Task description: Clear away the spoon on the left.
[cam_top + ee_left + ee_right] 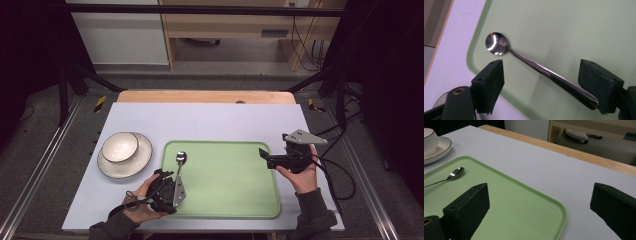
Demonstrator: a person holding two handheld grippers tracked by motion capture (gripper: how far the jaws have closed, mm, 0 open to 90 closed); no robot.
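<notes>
Left gripper fingers (spread wide) straddle spoon on tray.

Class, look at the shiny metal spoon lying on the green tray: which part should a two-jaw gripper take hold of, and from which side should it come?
Grip the shiny metal spoon at the slim handle's end, nearest the person, coming from the tray's near-left side, probably from above. It lies flat on the green tray, and the round bowl would likely slip. The left gripper is open with the handle between its jaws.
</notes>
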